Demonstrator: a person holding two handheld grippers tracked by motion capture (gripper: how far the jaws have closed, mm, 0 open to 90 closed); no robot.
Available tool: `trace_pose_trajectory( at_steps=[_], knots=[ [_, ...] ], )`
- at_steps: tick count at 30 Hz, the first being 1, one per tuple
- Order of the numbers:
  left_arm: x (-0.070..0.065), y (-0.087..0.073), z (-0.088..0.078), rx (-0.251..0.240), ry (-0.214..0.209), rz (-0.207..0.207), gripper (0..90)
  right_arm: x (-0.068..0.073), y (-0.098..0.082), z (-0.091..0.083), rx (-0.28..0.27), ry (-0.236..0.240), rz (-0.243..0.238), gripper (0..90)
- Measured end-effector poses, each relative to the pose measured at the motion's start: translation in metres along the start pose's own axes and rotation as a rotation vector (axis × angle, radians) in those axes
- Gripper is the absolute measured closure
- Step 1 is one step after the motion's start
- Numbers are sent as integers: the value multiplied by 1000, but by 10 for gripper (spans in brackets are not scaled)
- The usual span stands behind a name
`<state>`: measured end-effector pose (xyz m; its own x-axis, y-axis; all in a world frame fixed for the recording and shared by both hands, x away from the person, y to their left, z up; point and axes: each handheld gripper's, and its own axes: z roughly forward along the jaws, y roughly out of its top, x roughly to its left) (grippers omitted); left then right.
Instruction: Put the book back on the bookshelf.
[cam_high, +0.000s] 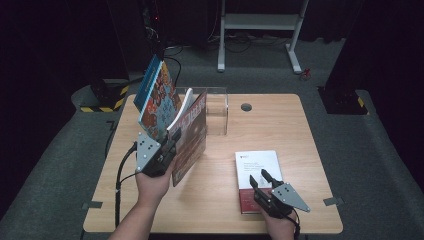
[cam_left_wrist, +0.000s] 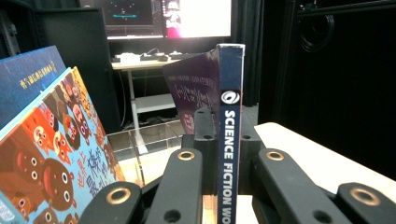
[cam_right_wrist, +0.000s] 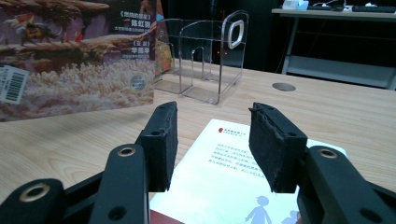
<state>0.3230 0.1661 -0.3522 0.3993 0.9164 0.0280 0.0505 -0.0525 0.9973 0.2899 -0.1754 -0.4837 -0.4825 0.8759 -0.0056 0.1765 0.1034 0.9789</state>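
High view: I am holding my left tongs (cam_high: 170, 141) clamped on the lower spine of a thin dark-red paperback with a navy spine reading "Science Fiction" (cam_high: 191, 135), standing upright above the light wooden tabletop (cam_high: 215, 185), just in front of a clear acrylic book rack (cam_high: 216, 111). A colourful picture book with a blue edge (cam_high: 157, 97) is leaning beside it. My right tongs (cam_high: 261, 180) are hovering apart, gripping nothing, over a white-and-red paperback lying flat (cam_high: 257, 172) near the tabletop's front edge. I judge the held book light but floppy, its glossy cover slippery; gripping at the stiff spine seems safest, as pages may fan open. For the flat book, I would be taking one edge.
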Motion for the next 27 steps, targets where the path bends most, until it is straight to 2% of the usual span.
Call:
trace_pose_trajectory(
  at_steps=[11,27],
  knots=[
    [3,4,17,-1,34,36,839,1,0,-1,-8,4,-3,524],
    [12,4,37,0,66,32,840,1,1,-1,-9,8,-7,526]
  ],
)
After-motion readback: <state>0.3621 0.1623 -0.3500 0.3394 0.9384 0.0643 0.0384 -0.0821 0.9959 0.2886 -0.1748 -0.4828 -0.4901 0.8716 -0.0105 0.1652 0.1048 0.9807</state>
